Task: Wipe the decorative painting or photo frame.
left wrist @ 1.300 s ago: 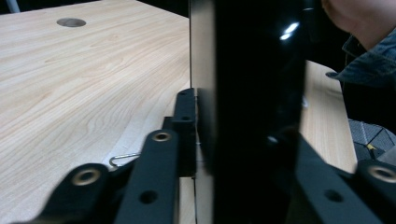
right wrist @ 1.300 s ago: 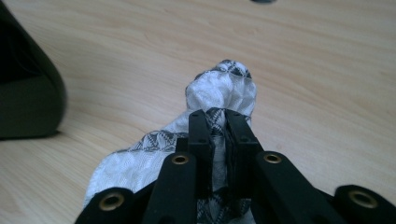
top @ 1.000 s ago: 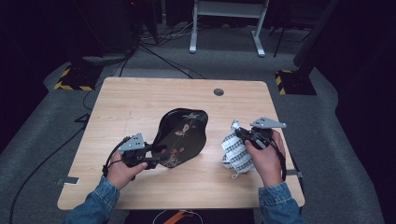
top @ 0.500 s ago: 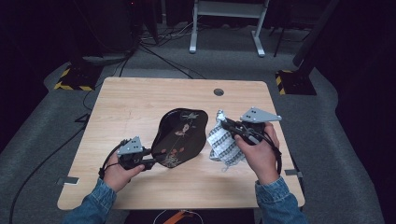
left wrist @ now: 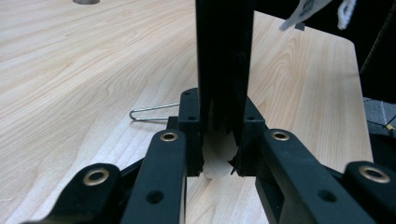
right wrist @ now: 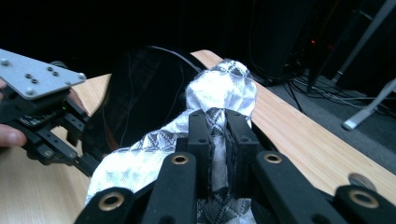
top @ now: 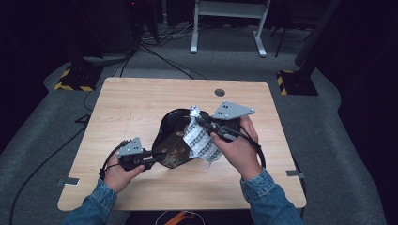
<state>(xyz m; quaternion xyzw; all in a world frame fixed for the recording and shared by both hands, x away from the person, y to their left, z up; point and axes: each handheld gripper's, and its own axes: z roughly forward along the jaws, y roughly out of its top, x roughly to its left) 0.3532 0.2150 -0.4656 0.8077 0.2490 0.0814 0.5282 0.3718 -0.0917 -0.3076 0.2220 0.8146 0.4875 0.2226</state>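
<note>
A black lacquer tray (top: 174,136) with a flower pattern stands tilted up on the wooden table (top: 131,103). My left gripper (top: 152,159) is at its near left rim, and its jaws have just been closing on that rim. In the left gripper view the black tray edge (left wrist: 224,56) rises between the left gripper (left wrist: 223,135) jaws. My right gripper (top: 199,119) is shut on a white patterned cloth (top: 201,140) that hangs against the tray's right side. In the right gripper view the cloth (right wrist: 219,91) bunches in my right gripper (right wrist: 217,123), with the tray (right wrist: 135,93) and the left gripper (right wrist: 86,161) behind.
A thin wire clip (left wrist: 154,113) lies on the table by the left gripper. A round cable hole (top: 219,92) sits near the far edge. Beyond the table stand white desk legs (top: 225,28), floor cables (top: 155,51) and yellow-black striped bases (top: 72,84).
My right gripper has carried the cloth up and to the left, from beside the tray to against it. The left hand has stayed put at the tray's rim.
</note>
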